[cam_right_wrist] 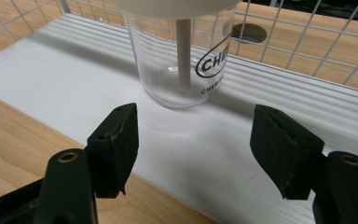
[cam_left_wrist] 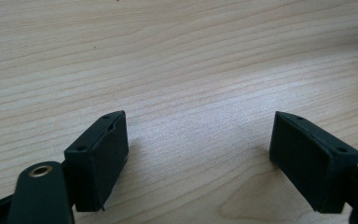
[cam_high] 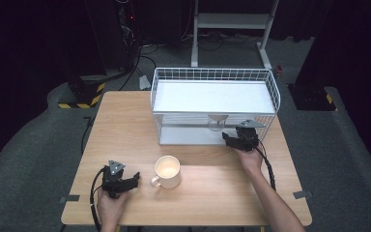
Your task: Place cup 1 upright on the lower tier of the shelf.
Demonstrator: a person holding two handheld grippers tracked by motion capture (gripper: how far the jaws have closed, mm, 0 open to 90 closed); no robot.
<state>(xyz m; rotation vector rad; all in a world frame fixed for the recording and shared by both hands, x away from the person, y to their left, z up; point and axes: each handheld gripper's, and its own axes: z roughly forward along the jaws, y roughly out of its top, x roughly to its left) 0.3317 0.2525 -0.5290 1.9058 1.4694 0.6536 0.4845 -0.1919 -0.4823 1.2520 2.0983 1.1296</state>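
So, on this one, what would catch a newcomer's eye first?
Probably the white wire rack at the far side of the wooden table, with a clear glass cup bearing dark lettering standing on its lower shelf. The right gripper sits just in front of that cup, jaws open and apart from it. Nearer the person, a cream mug stands beside the left gripper, open over bare wood.

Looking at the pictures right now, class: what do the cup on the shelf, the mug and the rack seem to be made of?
Cup: clear, glossy glass or plastic; you see through it.
Mug: probably glazed ceramic; cream, opaque, smooth.
Rack: white coated metal wire, judging by its thin grid.
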